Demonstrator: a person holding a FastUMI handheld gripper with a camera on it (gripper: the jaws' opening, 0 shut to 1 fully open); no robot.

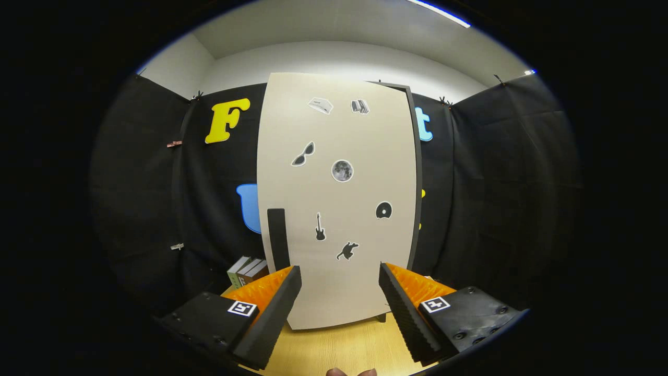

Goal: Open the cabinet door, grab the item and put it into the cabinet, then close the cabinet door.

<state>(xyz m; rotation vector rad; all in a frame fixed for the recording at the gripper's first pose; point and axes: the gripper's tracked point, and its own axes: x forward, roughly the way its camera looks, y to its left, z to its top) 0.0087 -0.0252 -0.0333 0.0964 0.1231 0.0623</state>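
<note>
Gripper view: the gripper (340,284) gapes wide, holding nothing, facing the closed cabinet door (339,198) at 12 o'clock. Books (248,270) stand on the tabletop (339,347) at 10 o'clock.

A tall beige cabinet door (339,198), shut and upright, is seen at centre frame on the wooden table (334,350). Small stickers are scattered over it; a dark vertical handle (278,237) is fixed at its lower left.

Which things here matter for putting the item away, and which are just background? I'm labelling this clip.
For the job:
cabinet door, shut
door handle, dark vertical bar just beyond the left finger
gripper, fingers open, holding nothing
books left of the cabinet, possibly the item

Just there:
stickers on the door
wooden table
</note>
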